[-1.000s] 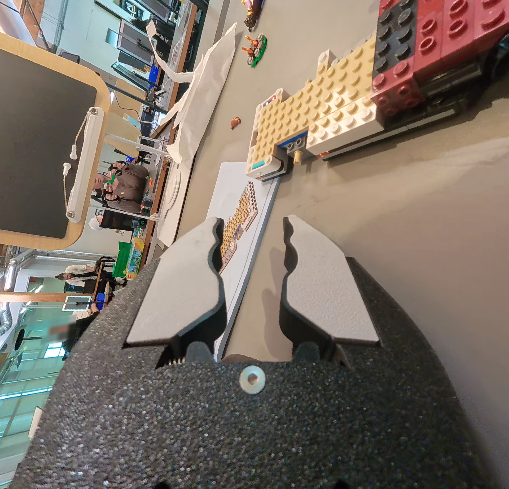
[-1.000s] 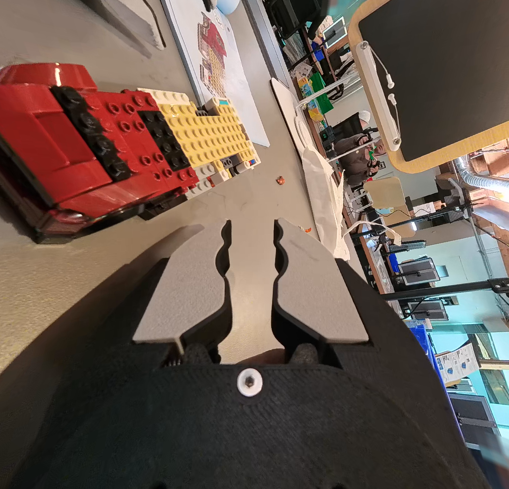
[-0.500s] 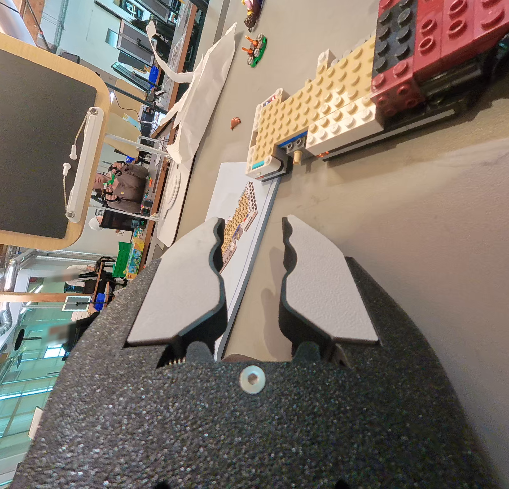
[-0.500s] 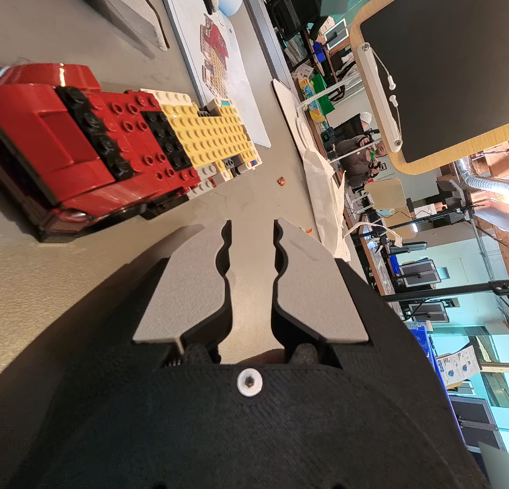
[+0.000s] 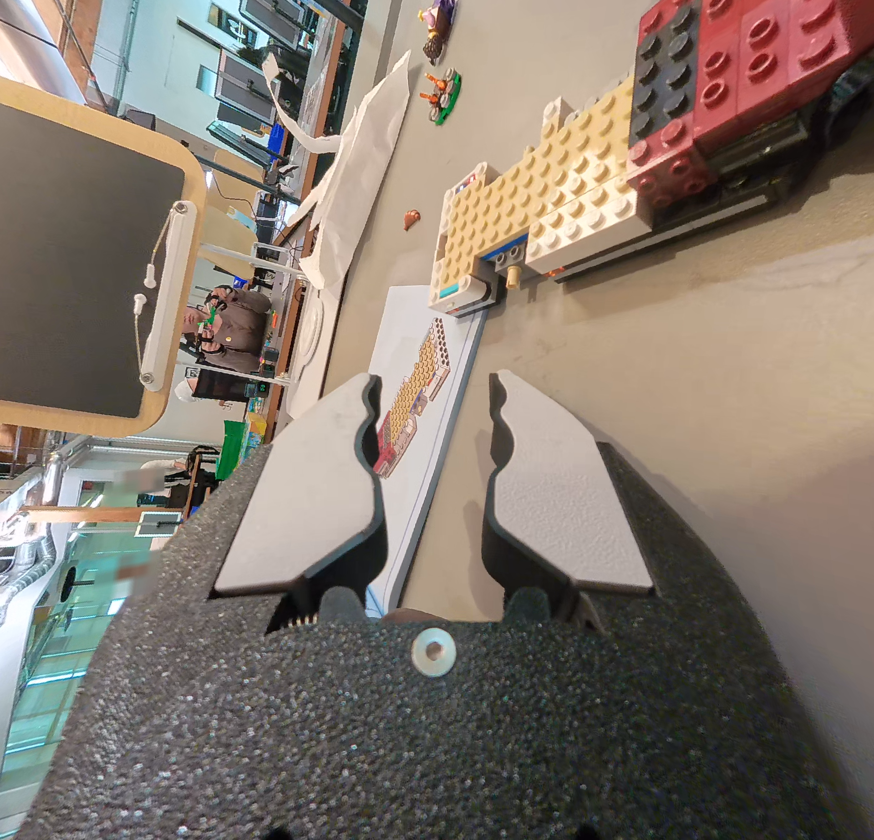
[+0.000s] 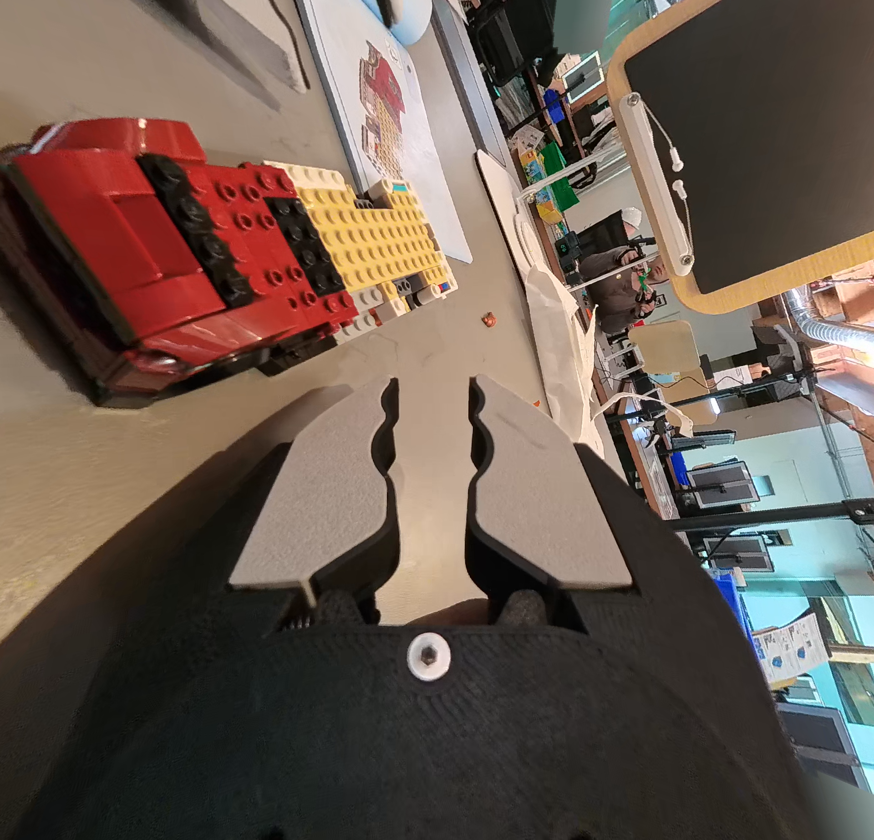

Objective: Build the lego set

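Both claws, left [image 5: 432,382] and right [image 6: 432,382], spread and bare beside the brick model [image 6: 246,249]; no legible writing.

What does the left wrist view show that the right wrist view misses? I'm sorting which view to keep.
Only the left wrist view shows the purple minifigure and the small green piece. Only the right wrist view shows the model's glossy red hood and a grey slab. Both share the brick car, the instruction sheet, a small brown piece and an open, empty claw.
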Motion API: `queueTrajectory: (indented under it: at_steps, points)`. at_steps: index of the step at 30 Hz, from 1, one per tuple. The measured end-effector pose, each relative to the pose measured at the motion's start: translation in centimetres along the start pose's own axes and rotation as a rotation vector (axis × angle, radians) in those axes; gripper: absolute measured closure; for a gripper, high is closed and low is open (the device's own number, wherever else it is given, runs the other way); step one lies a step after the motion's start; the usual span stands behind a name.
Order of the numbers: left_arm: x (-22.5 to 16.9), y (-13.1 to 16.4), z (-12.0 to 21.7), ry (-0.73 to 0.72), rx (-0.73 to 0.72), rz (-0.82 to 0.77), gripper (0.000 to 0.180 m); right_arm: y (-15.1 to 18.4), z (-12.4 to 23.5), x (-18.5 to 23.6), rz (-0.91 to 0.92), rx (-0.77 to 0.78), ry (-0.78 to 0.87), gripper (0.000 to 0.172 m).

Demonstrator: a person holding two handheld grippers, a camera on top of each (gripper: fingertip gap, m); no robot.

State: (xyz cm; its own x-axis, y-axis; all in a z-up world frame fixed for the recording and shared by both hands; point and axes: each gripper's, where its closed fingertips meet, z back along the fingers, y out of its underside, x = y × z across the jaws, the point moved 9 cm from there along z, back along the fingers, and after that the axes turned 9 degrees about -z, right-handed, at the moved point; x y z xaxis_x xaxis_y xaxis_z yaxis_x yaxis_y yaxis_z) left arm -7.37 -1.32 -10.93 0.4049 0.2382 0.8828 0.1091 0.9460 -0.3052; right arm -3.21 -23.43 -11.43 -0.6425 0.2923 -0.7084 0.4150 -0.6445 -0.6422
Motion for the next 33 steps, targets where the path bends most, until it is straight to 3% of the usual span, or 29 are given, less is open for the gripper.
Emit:
queueTrajectory:
  at_steps: [7,12,18,22,27,33]
  points:
    - [0.2,-0.1,0.1,-0.020,0.002,-0.015,0.135,-1.2,1.4,1.7,0.100,-0.059,-0.125,0.144]
    - [0.3,0.0,0.2,-0.030,0.002,-0.011,0.135,-3.5,1.9,3.8,0.069,-0.118,-0.221,0.144]
    - [0.3,0.6,-0.2,-0.021,0.010,0.029,0.135,-6.2,1.9,4.8,0.087,-0.169,-0.178,0.142]
    - [0.0,1.3,-0.6,0.011,-0.002,0.074,0.141,-4.6,3.4,3.0,0.001,-0.138,-0.199,0.142]
    - [0.5,2.1,-0.4,0.060,-0.038,0.165,0.141,-0.1,6.4,1.2,-0.066,-0.036,-0.291,0.142]
    - [1.1,3.4,0.2,0.099,-0.037,0.270,0.130,4.2,9.5,-1.0,-0.188,0.032,-0.395,0.144]
